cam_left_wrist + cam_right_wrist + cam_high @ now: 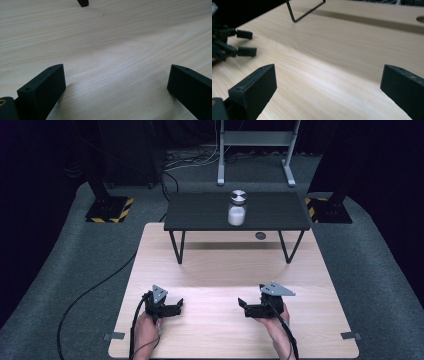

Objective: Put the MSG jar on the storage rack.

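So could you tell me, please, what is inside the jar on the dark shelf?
The jar on the shelf holds something white filling its lower part, below a metal lid. Whether it is powder or grains is too small to tell, and the lid covers the top.

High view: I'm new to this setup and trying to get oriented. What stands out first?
A jar with a shiny metal lid and white contents stands alone on the small dark shelf at the wooden table's far end. Near the table's front edge, the left gripper and right gripper rest with jaws open, pointing at each other.

dark room, grey carpet, pale wooden table.
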Tool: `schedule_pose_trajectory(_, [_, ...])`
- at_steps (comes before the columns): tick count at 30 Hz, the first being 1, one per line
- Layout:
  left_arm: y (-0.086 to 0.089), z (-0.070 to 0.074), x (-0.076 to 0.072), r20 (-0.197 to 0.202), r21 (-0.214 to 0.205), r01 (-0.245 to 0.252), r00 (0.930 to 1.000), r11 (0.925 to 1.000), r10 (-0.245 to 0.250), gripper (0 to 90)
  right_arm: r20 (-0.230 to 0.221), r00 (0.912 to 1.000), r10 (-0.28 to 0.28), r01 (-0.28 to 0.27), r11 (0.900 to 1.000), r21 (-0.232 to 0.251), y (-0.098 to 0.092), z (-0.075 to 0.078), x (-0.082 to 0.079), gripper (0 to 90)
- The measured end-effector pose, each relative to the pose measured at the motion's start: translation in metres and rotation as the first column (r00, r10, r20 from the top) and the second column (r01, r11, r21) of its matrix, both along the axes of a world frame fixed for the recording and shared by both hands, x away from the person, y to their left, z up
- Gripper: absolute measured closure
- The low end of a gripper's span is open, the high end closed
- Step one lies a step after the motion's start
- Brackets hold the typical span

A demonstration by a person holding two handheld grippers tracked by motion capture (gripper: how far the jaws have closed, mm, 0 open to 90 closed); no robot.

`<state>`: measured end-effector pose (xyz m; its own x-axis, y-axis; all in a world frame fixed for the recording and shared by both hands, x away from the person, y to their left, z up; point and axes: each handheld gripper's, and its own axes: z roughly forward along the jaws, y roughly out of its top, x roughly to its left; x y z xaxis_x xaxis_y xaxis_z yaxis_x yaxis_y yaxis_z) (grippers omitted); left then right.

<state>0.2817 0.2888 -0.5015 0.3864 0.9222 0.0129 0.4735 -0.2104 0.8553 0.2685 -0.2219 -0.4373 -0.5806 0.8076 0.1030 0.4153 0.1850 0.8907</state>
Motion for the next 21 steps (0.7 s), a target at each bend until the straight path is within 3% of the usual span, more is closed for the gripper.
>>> schedule_pose_trajectory(6, [0.0,0.0,0.0,0.0,0.0,0.0,1.0,1.0,0.0,1.5,-0.008,0.9997,-0.023,0.023,0.9995,-0.023,0.002,-0.012,-0.007,0.0])
schedule_pose_trajectory(11, [0.0,0.0,0.0,0.0,0.001,-0.001,1.0,1.0,0.001,1.5,0.003,0.9999,-0.012,0.012,0.9996,-0.026,0.001,-0.014,-0.01,0.0])
schedule_pose_trajectory(16, [0.0,0.0,0.0,0.0,0.001,-0.001,1.0,1.0,0.001,1.4,-0.013,0.9999,-0.008,0.007,0.9985,-0.054,0.001,-0.018,-0.01,0.0])
schedule_pose_trajectory(21, [0.0,0.0,0.0,0.0,0.001,-0.001,1.0,1.0,0.001,1.5,-0.024,0.9997,0.001,-0.002,0.9989,-0.046,-0.003,-0.024,-0.009,0.0])
